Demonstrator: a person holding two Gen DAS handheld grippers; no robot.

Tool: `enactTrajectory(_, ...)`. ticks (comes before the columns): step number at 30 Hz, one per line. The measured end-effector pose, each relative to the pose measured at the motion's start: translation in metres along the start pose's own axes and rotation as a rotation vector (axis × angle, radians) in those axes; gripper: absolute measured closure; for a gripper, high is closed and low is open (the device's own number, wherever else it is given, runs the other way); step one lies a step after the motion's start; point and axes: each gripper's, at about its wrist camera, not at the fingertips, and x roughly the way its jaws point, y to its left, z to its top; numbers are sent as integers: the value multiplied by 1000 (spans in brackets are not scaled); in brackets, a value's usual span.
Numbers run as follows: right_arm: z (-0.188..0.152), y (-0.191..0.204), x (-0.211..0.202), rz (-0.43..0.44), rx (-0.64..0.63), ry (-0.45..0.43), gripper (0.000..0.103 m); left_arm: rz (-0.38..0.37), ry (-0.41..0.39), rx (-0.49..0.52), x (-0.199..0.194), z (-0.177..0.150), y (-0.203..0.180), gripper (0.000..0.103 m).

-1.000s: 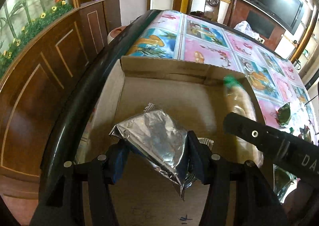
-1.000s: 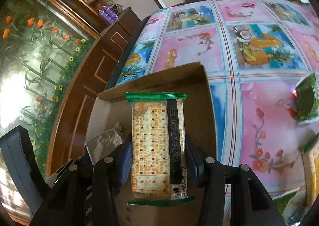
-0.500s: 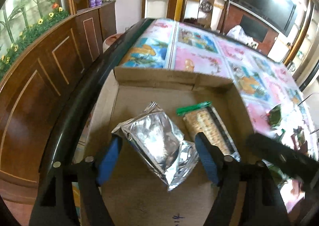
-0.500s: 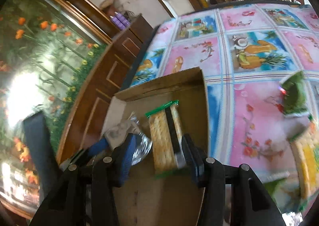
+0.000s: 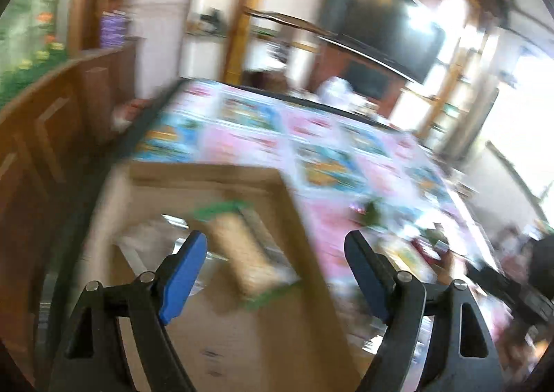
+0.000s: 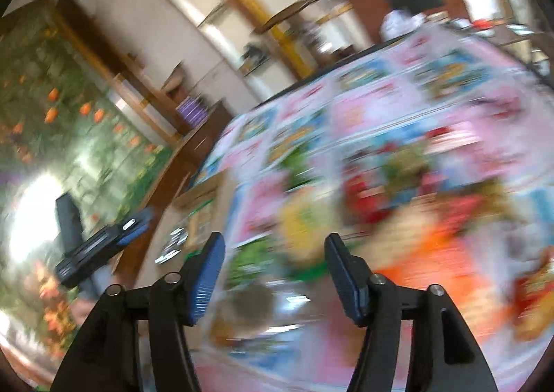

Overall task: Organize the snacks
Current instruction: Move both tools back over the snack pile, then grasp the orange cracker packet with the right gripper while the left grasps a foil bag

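Left wrist view is pretty smeared, but you can still count two snacks in the cardboard box [image 5: 221, 180]: one cracker pack [image 5: 242, 250] with green ends lying flat, and one silvery foil pouch [image 5: 152, 246] just beside it on the left. Both sit loose on the box floor, nothing gripping them. The left tool [image 5: 275, 267] hangs above the box with its blue pads spread wide and nothing between them, so it's empty-handed.

Box sits at the near left corner of the counter [image 5: 249, 142], which has a pink and blue picture-tile cloth on it. Further right on that cloth there's a scatter of more packets [image 5: 398, 236], too blurry to count. Behind that: a dark TV [image 5: 384, 32] on the wall, shelves, and a wooden cabinet [image 5: 45, 135] on the left.

Right wrist view gives the other end of things. The right tool [image 6: 275, 264] has its jaws opening, nothing between them either, and it's over a heap of colourful snack packs [image 6: 398, 219] in orange, yellow, red and green, all a blur. You only catch a sliver of the box [image 6: 197, 191] at the left there, plus the left tool [image 6: 104, 243] seen from the side, and the flower mural [image 6: 69, 135] shows far more here than in the left view.
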Motion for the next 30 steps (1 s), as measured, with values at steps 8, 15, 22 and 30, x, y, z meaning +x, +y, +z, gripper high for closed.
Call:
enactTrajectory(8,2,-44,3,-58,19,69,23,-186,205,419,25,-54,-122,19)
enactTrajectory(15,-18,-18,21,-117,-222,200,20,-148,322,593,42,-88,-146,17)
enactTrajectory(22,-28,-16,28,-217,-311,205,45,-79,367,604,61,-100,-147,17)
enactTrajectory(30,-21,-23,17,-174,-232,163,45,-16,374,518,84,-102,-158,37)
